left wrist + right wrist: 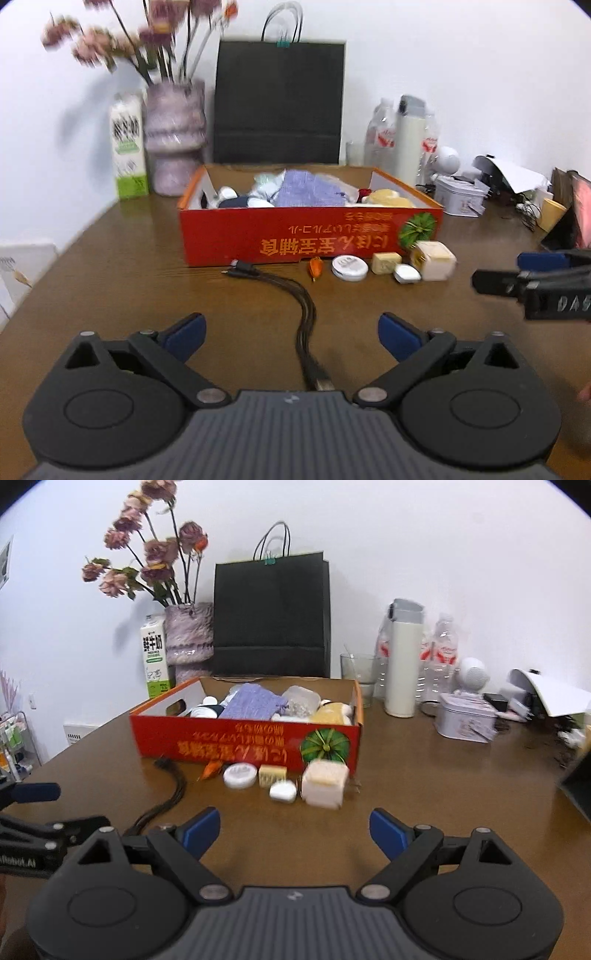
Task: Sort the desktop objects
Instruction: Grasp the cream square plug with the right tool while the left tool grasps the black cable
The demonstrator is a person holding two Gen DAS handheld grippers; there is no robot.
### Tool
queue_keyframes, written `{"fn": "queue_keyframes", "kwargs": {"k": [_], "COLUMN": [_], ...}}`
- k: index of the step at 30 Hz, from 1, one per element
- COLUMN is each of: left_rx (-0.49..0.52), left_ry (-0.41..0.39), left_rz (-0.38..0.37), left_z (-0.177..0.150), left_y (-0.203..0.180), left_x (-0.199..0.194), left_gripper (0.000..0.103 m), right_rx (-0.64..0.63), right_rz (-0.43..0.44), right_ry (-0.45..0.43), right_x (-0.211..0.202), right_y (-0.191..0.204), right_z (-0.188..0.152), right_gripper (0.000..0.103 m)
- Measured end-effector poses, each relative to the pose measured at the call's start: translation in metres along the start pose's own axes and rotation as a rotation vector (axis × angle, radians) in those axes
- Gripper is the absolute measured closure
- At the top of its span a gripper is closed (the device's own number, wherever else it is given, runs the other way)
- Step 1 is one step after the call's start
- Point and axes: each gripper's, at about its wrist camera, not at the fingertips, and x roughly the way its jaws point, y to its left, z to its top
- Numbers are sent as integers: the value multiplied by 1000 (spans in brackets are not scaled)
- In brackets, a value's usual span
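Note:
A red cardboard box [310,236] [243,744] holding cloth and small items stands mid-table. Along its front lie a black multi-head cable [295,295] [173,794], a small orange piece [315,266] [212,768], a round white tin [349,266] [240,774], a beige block [385,261] [272,774], a white earbud case [406,274] [283,791] and a cream cube charger [436,260] [325,782]. My left gripper [291,334] is open above the cable's near end. My right gripper [295,830] is open over bare table, short of the charger.
At the back stand a milk carton [155,657], a vase of dried flowers [188,638], a black paper bag [271,616], a glass [360,675], a white flask [402,664], bottles and a metal tin [467,720]. The brown table [424,794] ends at left.

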Motion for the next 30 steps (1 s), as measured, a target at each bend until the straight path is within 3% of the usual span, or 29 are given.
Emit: {"fn": "queue_keyframes", "kwargs": {"k": [1, 5, 7, 8, 9, 12, 14, 15, 16, 22, 30], "left_rx": [-11, -25, -32, -34, -30, 31, 106, 107, 118, 35, -123], "left_ry": [25, 100, 129, 145, 143, 144, 123, 126, 132, 124, -34], "left_rz": [-8, 0, 8, 9, 11, 0, -18, -55, -44, -6, 13], "left_z": [7, 28, 30, 31, 29, 21, 15, 15, 15, 0, -13], "left_y": [2, 1, 2, 3, 3, -7, -19, -22, -25, -24, -17], "left_x": [15, 75, 94, 100, 101, 95, 89, 85, 83, 49, -68], "left_gripper": [24, 24, 24, 24, 24, 22, 48, 76, 97, 100, 100], "right_rx": [1, 42, 79, 96, 105, 84, 70, 62, 68, 58, 55], "right_rz": [-10, -34, -50, -63, -79, -94, -93, -94, -86, -48, 95], "right_ry": [19, 70, 102, 117, 131, 105, 96, 97, 98, 15, -28], "right_x": [17, 70, 92, 101, 108, 112, 111, 109, 108, 59, -41], "right_y": [-1, -10, -17, -20, -23, -26, -25, -24, -25, -14, 20], "right_z": [6, 21, 26, 28, 28, 23, 21, 21, 21, 21, -17], "right_gripper": [19, 23, 34, 36, 45, 53, 53, 53, 53, 53, 53]}}
